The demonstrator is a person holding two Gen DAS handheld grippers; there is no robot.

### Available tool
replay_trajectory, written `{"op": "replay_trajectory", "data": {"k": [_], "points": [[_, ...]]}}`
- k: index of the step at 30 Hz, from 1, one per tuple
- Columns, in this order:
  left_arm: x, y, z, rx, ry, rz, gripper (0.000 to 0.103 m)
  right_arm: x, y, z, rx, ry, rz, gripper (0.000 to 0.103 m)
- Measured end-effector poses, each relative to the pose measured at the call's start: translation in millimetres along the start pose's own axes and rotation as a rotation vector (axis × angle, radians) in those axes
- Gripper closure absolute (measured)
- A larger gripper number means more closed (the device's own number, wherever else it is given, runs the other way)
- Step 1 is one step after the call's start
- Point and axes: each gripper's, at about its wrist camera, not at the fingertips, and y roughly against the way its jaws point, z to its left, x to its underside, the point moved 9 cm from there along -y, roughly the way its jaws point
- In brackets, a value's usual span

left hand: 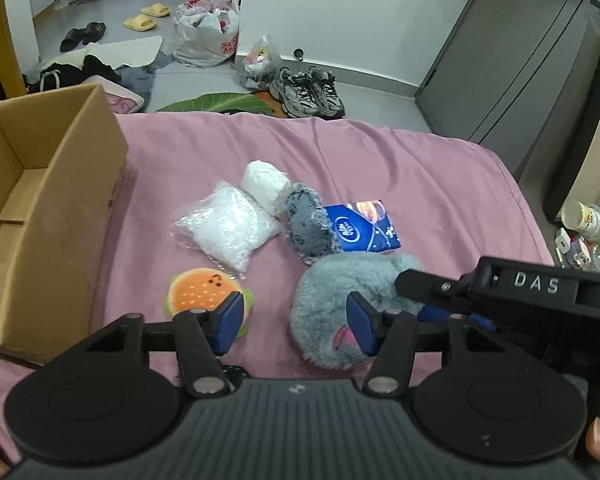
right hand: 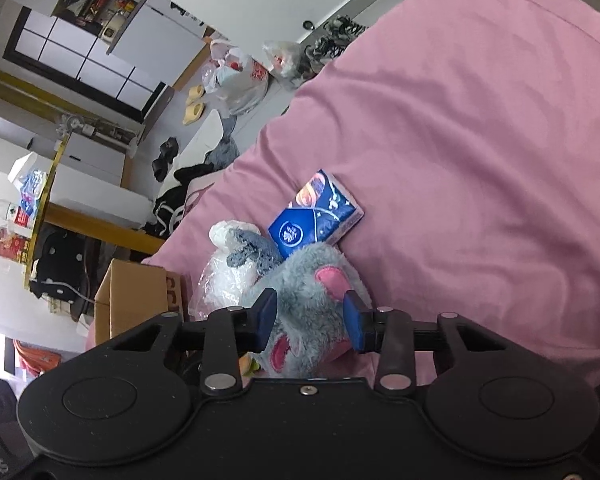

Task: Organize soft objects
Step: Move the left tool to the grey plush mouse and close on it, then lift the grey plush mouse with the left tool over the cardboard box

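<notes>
Two grippers | right gripper [right hand: 310,320]: squeezing fluffy grey plush mouse [right hand: 300,280] | left gripper [left hand: 294,322]: open, above pink bed sheet [left hand: 420,168] between round orange burger plush [left hand: 202,292] and mouse

Hidden and cropped parts around the fingers

The grey plush toy [right hand: 300,304] is sitting between the right fingers [right hand: 265,316], its lower body disappearing behind the gripper housing; left of the left fingers [left hand: 230,320], the cardboard box [left hand: 48,208] is running off the picture's edge, and the burger plush [left hand: 200,292] is partly hiding behind one pad.
</notes>
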Motion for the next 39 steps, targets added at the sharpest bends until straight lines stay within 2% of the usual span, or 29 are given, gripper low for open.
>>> {"op": "replay_trajectory", "data": {"k": [2,5,9,12,15,17,21,23,26,39], "points": [[0,-4,-2,0.006,0.008,0.003,0.050,2,-3,-1,-0.001,0.002,0.019,0.065],[1,-13,-4,0.029,0.031,0.029,0.061,2,-6,-5,-0.002,-0.019,0.027,0.068],[2,-24,-8,0.033,0.046,0.042,0.064,-1,-14,-13,-0.022,-0.075,0.047,0.069],[5,-33,-8,0.049,0.073,0.064,0.065,0,-20,-14,-0.026,-0.068,0.064,0.069],[5,-42,-6,0.025,0.070,0.070,0.065,-2,-24,-19,-0.038,-0.086,0.073,0.070],[4,-42,-9,0.038,0.075,0.069,0.072,-4,-25,-19,-0.047,-0.093,0.075,0.072],[2,-38,-7,0.047,0.101,0.062,0.077,1,-17,-11,-0.071,-0.045,0.063,0.076],[3,-34,-5,0.055,0.106,0.050,0.078,2,-13,-12,-0.106,-0.070,0.073,0.079],[3,-22,-3,0.056,0.080,0.013,0.078,4,-4,-8,-0.131,-0.071,0.068,0.079],[-7,25,1,0.088,0.083,-0.059,0.078,9,28,25,-0.170,-0.008,-0.012,0.082]]}}
